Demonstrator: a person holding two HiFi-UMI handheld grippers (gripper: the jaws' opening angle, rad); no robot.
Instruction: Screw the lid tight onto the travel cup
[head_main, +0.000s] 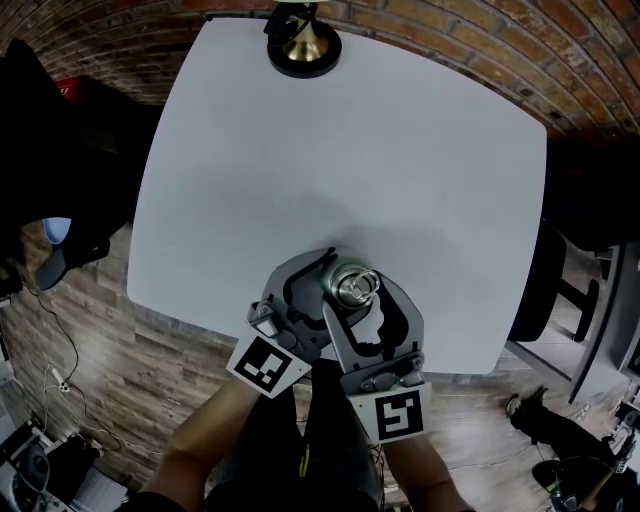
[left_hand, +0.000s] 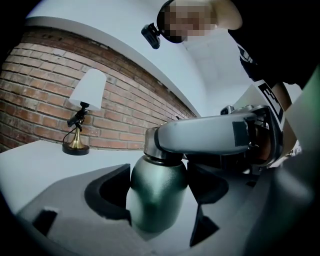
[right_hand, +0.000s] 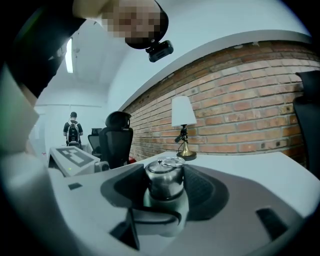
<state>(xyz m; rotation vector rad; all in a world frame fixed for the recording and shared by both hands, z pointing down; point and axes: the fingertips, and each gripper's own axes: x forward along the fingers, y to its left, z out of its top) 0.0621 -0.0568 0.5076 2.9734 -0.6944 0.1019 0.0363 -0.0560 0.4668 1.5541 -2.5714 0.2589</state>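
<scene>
The travel cup stands near the front edge of the white table (head_main: 350, 150), with its steel lid (head_main: 352, 287) on top. In the left gripper view the dark green cup body (left_hand: 157, 197) fills the space between the jaws, and my left gripper (left_hand: 161, 202) is shut on it, a pad pressing each side. In the head view my left gripper (head_main: 322, 295) comes in from the lower left. My right gripper (head_main: 365, 298) reaches in from the lower right at lid height. In the right gripper view the steel lid (right_hand: 164, 179) sits between the pads of my right gripper (right_hand: 165, 187), which touch both sides.
A brass lamp with a white shade (head_main: 303, 45) stands at the table's far edge, against a brick wall (right_hand: 240, 110). Dark office chairs (head_main: 60, 150) flank the table on a wooden floor. A person with a backpack (right_hand: 73, 131) stands far off.
</scene>
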